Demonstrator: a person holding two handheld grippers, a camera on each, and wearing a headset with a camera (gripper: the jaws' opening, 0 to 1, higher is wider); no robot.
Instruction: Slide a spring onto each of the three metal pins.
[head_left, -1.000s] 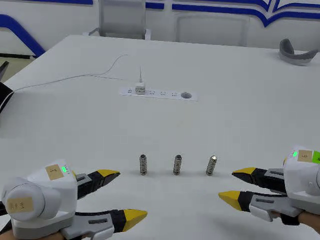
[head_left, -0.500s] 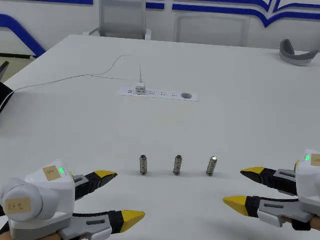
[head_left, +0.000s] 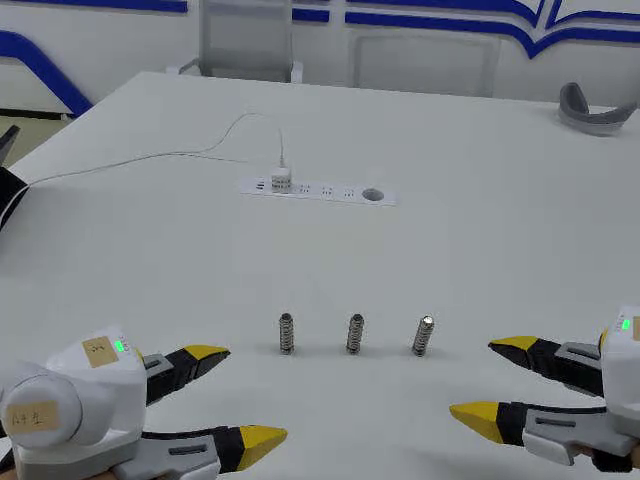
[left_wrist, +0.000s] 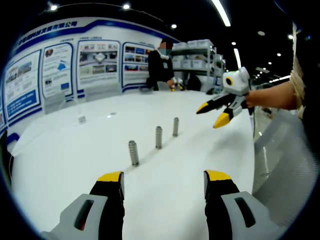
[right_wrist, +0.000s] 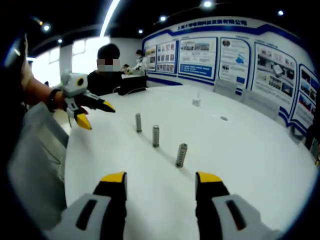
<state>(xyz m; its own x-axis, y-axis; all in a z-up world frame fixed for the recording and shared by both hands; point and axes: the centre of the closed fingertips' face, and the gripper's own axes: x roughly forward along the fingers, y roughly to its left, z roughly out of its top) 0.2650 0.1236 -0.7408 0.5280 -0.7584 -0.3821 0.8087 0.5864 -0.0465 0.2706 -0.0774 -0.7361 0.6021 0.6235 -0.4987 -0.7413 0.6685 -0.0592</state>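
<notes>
Three upright pins (head_left: 355, 333), springs (head_left: 287, 334) on (one row)

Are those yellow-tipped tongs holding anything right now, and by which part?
Nothing is held: the left tongs and right tongs are both open and empty, clear of the three springs.

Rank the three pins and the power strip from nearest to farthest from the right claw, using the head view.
1. Right pin, just left of the right claw.
2. Middle pin, centre of the row.
3. Left pin, far end of the row.
4. Power strip, well beyond the row.
</notes>
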